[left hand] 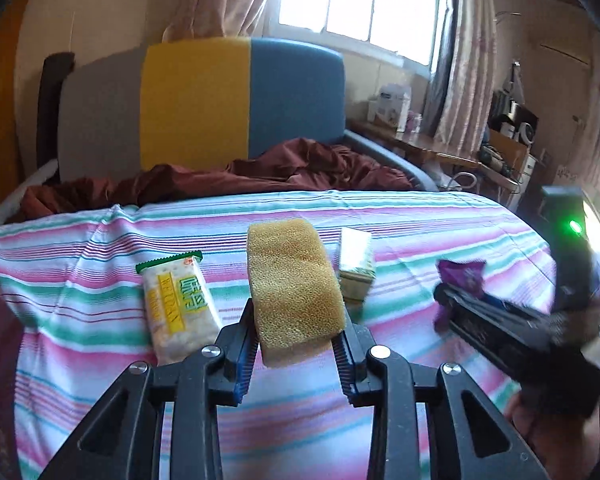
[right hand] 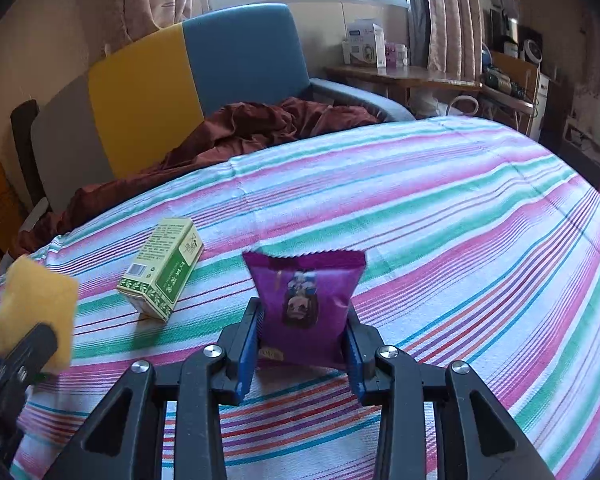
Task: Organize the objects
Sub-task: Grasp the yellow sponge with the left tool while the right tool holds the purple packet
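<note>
On the striped bed (left hand: 400,216), a cracker packet (left hand: 176,304) lies at the left. Right of it, the left claw (left hand: 296,344) grips a yellow sponge (left hand: 292,284), which hides part of the green box (right hand: 162,268) behind. Farther right, the right claw (right hand: 304,340) clamps a purple snack packet (right hand: 304,288); its print is blurred.

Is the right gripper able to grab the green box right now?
Probably not yet. The right gripper is already shut on the purple snack packet, so its jaws are full. The green box lies free on the striped sheet nearby, with nothing blocking it.
</note>
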Tool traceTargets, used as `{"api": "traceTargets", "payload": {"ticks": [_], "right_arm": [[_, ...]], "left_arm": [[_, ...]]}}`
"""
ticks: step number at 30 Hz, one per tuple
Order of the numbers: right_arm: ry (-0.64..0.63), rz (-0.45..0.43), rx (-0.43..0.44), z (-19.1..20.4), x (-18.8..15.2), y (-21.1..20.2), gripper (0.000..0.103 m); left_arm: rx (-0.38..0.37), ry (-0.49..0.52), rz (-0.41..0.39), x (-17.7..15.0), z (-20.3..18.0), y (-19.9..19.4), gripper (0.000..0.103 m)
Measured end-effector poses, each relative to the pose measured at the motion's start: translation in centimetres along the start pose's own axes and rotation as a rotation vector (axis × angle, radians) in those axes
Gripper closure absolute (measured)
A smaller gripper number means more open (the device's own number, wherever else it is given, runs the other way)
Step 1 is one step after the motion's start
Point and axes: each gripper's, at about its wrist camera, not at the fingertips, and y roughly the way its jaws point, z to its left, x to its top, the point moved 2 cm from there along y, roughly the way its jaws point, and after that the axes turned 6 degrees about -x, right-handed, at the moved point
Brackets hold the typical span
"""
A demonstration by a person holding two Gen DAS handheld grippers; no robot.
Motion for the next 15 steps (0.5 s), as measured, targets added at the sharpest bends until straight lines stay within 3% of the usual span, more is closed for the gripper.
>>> {"api": "traceTargets", "payload": {"ticks": [5, 15], "right_arm": [[-0.056, -0.084, -0.019, 1.2, 0.1, -1.7, 0.068], [-0.127, -0.134, 0.044, 3.0, -1.3, -5.0, 0.068]], "left_arm": [[-0.012, 0.028, -0.014, -1.0, -0.4, -2.0, 0.069], [-0.033, 0.0, -0.038, -3.0, 0.6, -5.7, 0.069]]}}
